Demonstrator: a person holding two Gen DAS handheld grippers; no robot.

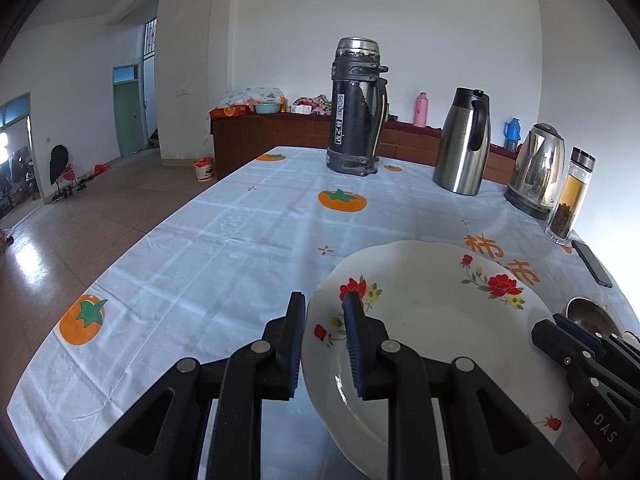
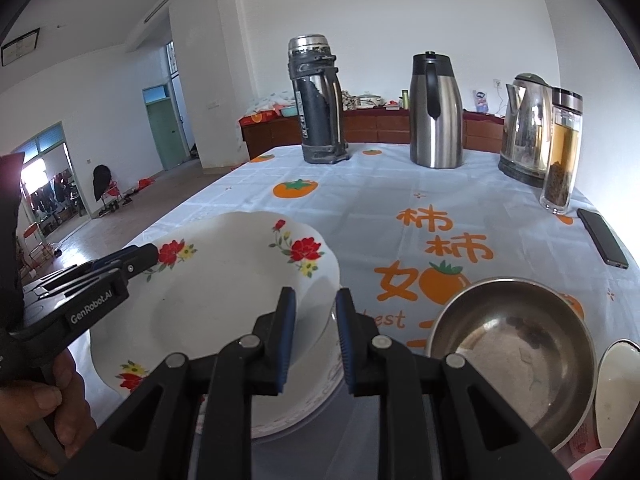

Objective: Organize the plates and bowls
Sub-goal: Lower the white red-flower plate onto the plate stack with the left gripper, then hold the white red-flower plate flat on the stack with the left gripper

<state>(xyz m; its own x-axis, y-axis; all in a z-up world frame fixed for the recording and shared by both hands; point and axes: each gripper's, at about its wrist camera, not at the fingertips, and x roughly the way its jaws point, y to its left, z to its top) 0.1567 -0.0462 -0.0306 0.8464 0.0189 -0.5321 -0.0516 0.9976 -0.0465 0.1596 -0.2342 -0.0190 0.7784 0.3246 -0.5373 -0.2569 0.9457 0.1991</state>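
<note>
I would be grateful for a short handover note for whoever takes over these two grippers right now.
Left gripper: shut on the left rim of the flowered plate.
Right gripper: shut on the same plate's right rim; the plate is held between both.
Under it lies a second plate on the table. The metal bowl stands to the right, a white dish at the far right edge.
Done: flowered plate gripped and brought over the second plate.
Left: set it down on that plate, release, then sort the metal bowl and white dish.
</note>
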